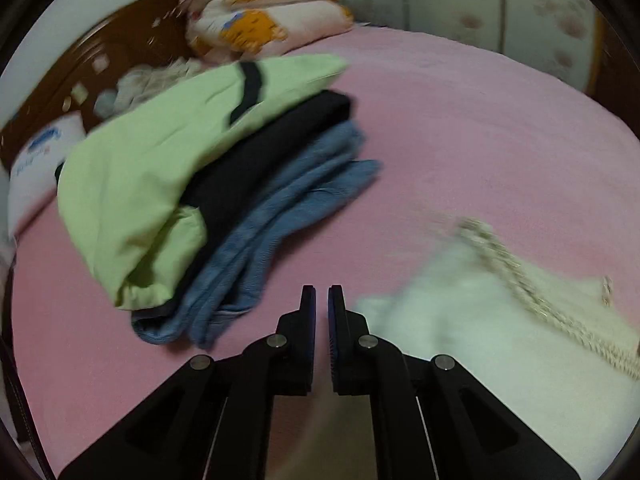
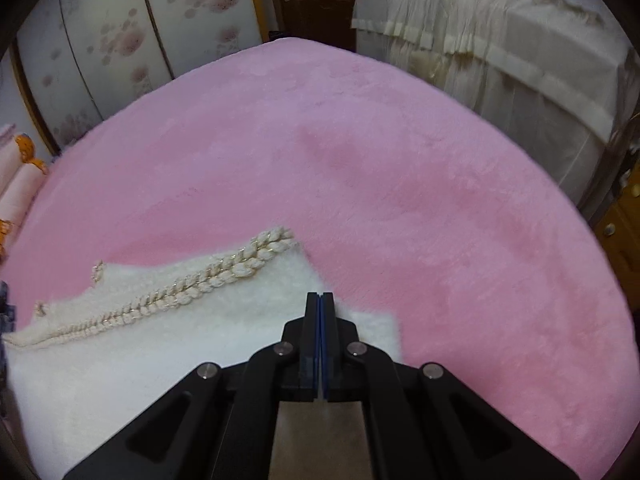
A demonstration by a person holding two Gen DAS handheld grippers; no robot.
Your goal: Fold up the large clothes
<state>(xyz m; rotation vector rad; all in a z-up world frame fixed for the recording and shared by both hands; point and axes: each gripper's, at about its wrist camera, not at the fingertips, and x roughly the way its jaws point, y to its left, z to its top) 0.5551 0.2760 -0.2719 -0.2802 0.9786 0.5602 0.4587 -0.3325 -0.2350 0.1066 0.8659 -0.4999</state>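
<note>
**White garment spread on pink bed beside folded stack**

A white fuzzy garment (image 2: 168,344) with braided cream trim (image 2: 208,284) lies flat on a pink bed (image 2: 400,168), its trim running diagonally across the cloth. The right gripper (image 2: 320,300) hovers over the garment's near right part, its fingers (image 2: 311,320) pressed together with only their blue pads between them and no cloth visibly caught. The left gripper (image 1: 322,294) hangs above bare pink cover at the garment's (image 1: 460,320) left edge; its fingers (image 1: 308,312) stand almost closed, a narrow slit between them, holding nothing.

To the left, just beside that gripper, sits a stack of folded clothes: a lime-green jacket (image 1: 140,184) with a black strip on top, a black piece (image 1: 272,152) beneath it, and blue denim (image 1: 272,232) at the bottom. A cartoon-print quilt (image 1: 264,12) is folded at the bed's far edge, near a brown headboard (image 1: 120,52) and a white pillow (image 1: 36,172). The left view is blurred. A floral wardrobe (image 2: 120,40) and a cream-draped piece of furniture (image 2: 500,48) stand beyond the bed.
</note>
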